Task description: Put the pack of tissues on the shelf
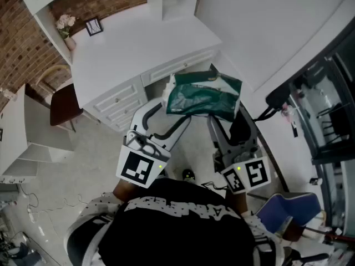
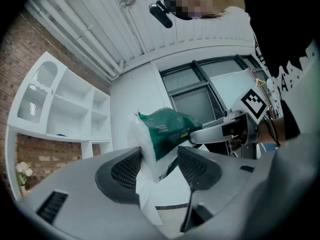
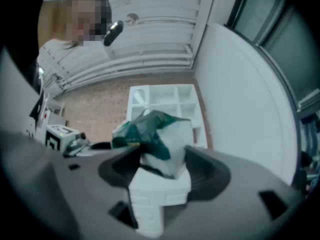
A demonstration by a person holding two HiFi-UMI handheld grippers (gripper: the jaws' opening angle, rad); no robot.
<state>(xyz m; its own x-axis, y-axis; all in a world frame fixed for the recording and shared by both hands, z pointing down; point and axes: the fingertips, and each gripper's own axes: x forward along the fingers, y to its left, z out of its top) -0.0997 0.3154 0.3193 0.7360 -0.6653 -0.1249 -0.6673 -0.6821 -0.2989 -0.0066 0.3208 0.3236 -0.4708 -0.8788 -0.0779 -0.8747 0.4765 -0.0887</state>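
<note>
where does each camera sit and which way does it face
Head view: on the person's head, facing steeply down at the desk; shows torso, left tool and right tool, both shut on the pack.
Left gripper view: on the left tool, looking along its jaws at the pack, shelf beside it; shows a sleeve, the right tool.
Right gripper view: on the right tool, looking along its jaws at the pack, shelf behind; shows the left tool.
Shared: all see the pack; both gripper views see the shelf.

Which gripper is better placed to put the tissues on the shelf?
Right, probably. Both the left gripper and right gripper clamp the pack of tissues, but the right gripper view shows the shelf straight beyond the pack, along its jaws; the left gripper view has it off to one side.
</note>
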